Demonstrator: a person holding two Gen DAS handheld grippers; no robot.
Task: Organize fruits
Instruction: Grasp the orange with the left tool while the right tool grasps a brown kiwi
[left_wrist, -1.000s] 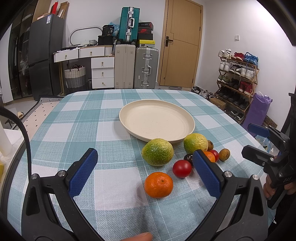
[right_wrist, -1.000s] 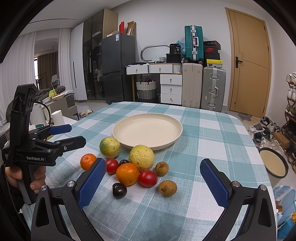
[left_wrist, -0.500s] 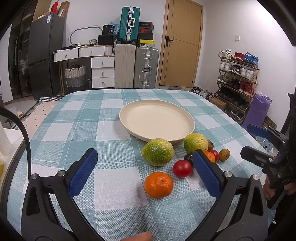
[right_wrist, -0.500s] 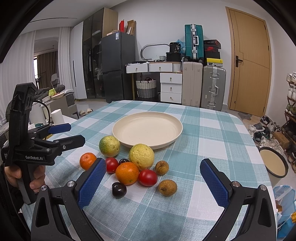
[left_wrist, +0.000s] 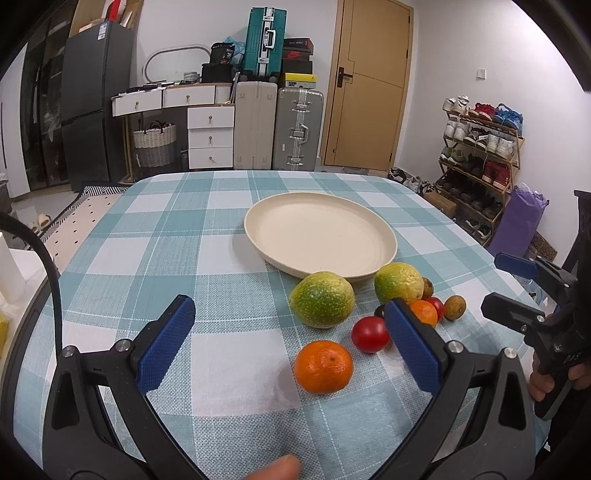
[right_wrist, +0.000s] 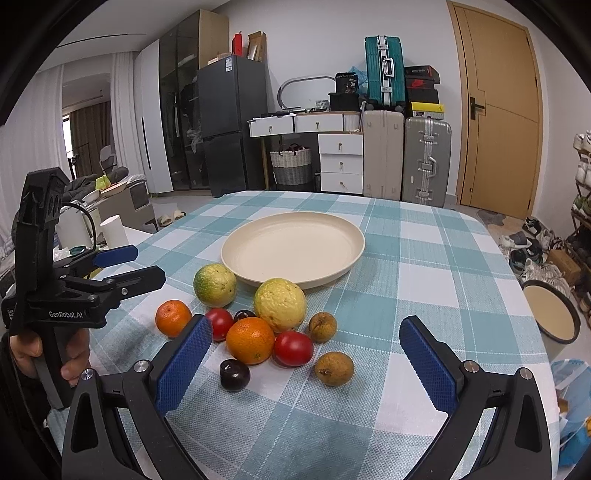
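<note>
An empty cream plate (left_wrist: 320, 233) (right_wrist: 293, 246) sits mid-table on the checked cloth. In front of it lie a green citrus (left_wrist: 322, 304) (right_wrist: 214, 285), a yellow-green citrus (left_wrist: 399, 283) (right_wrist: 280, 304), two oranges (left_wrist: 323, 366) (right_wrist: 250, 340), two red tomatoes (left_wrist: 370, 334) (right_wrist: 293, 348), a dark plum (right_wrist: 234, 374) and brown longans (right_wrist: 334, 368). My left gripper (left_wrist: 291, 345) hangs open just short of the near orange. My right gripper (right_wrist: 304, 363) is open above the fruit cluster's near side. Both hold nothing.
The checked table (left_wrist: 155, 236) has rounded edges on all sides. The other gripper and a hand show at each view's side, right one (left_wrist: 535, 314), left one (right_wrist: 81, 284). A round stool (right_wrist: 550, 314) stands right of the table. Suitcases, drawers and a shoe rack stand farther back.
</note>
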